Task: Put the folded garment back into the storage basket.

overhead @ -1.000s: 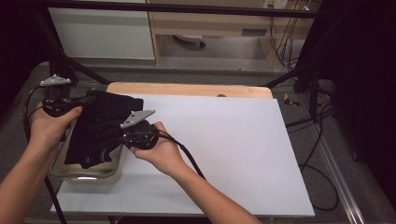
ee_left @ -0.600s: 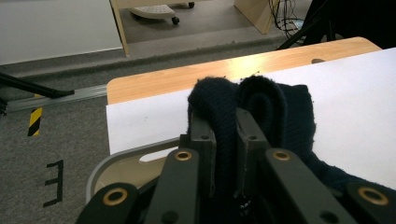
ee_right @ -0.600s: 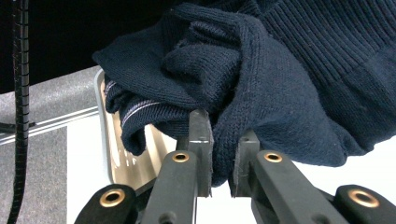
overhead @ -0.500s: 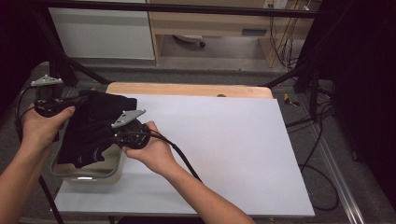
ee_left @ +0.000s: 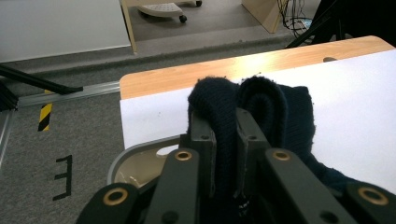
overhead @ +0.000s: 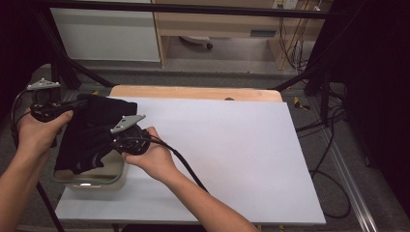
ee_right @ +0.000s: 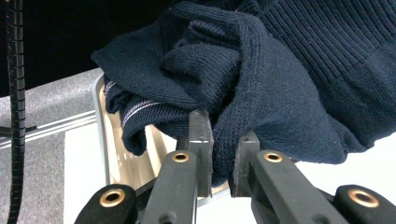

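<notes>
Looking down from the high view, one dark navy sweater (overhead: 94, 133) is seen bunched up over one grey tub (overhead: 104, 179) at the near left corner of the white table (overhead: 232, 154); whether any of the knit reaches down inside the tub can't be told. One edge is pinched by the left gripper (overhead: 72, 107) beyond the tub, another by the right gripper (overhead: 109, 150) just above the tub's right side.

From the left gripper view, a thick fold of the sweater (ee_left: 261, 112) is clamped tight between the jaws, with the tub's rim (ee_left: 140, 151) just left of them, pale inside.

From the right gripper view, a wad of the sweater (ee_right: 261, 88) is squeezed between nearly closed jaws, and the tub (ee_right: 116, 154) is seen right under it, knit drooping over the rim.
</notes>
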A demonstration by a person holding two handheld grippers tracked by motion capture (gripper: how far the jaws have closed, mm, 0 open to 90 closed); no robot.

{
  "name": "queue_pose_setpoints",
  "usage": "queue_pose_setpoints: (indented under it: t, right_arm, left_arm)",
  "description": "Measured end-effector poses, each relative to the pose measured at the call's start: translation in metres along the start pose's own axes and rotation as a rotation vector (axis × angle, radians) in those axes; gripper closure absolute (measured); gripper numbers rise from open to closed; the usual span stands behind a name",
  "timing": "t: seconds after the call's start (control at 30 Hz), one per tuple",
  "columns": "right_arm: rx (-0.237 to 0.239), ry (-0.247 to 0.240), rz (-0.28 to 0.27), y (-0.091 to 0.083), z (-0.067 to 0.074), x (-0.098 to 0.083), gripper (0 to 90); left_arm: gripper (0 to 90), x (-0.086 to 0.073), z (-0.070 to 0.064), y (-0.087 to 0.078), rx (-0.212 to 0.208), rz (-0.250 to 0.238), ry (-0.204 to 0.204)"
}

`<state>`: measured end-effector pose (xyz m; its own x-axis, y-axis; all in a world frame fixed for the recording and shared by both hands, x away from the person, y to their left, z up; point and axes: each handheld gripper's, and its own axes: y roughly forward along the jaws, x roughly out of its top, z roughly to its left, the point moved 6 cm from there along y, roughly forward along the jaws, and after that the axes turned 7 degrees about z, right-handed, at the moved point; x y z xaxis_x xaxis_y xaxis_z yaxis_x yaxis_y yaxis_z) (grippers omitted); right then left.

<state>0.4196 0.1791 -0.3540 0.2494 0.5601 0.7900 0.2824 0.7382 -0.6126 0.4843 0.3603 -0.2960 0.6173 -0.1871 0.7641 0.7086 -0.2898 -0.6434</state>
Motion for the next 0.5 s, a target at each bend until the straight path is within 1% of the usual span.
queue_pose_setpoints:
  t: [0.23,0.37,0.5]
  right_arm:
    - [0.002,0.001,-0.002,0.004,0.002,0.001,82.5]
    - [0.001,0.004,-0.008,0.008,0.003,0.002,82.5]
    - [0.0,-0.002,-0.008,0.011,0.005,0.003,82.4]
  left_arm:
    - [80.6,-0.001,0.003,-0.001,0.008,0.003,0.003]
    - [80.6,-0.002,0.006,-0.001,0.018,0.004,-0.004]
    - [80.6,-0.003,0.008,-0.002,0.017,0.005,-0.002]
